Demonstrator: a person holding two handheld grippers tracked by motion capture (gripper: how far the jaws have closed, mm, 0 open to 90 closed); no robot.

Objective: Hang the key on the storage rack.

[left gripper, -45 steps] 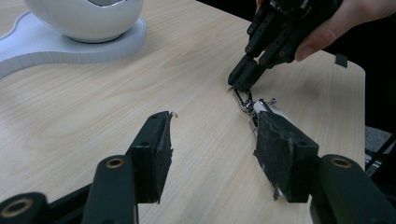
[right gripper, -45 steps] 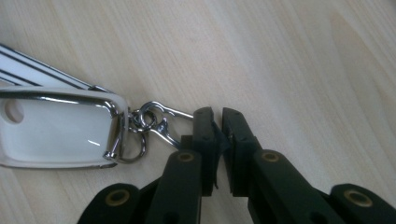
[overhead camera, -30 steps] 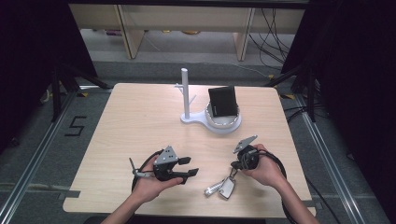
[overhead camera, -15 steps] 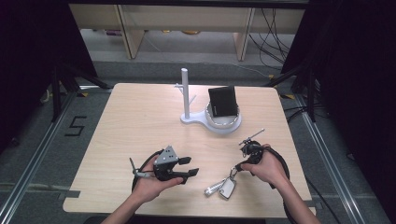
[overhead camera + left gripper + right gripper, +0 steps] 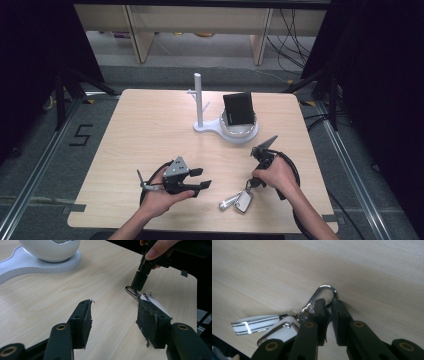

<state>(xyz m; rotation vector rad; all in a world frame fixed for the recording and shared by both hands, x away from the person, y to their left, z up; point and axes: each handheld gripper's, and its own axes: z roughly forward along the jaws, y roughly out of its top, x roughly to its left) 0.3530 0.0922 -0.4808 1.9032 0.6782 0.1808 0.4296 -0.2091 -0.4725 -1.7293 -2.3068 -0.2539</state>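
- The right gripper (image 5: 327, 303) points down at the table, its jaws nearly together around the silver clip (image 5: 322, 293) of the keychain (image 5: 237, 200). I cannot tell if they pinch it yet.
- The keychain's tags trail from the clip toward the person, near the table's front edge.
- The left gripper (image 5: 113, 318) rests near it with jaws wide apart, holding nothing.
- The tags partly hide behind jaws.
- The white stand (image 5: 220, 125) is well apart.

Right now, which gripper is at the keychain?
The right gripper: it points down at the keychain, jaws nearly closed around its metal clasp. The left gripper rests apart, jaws open, holding nothing.
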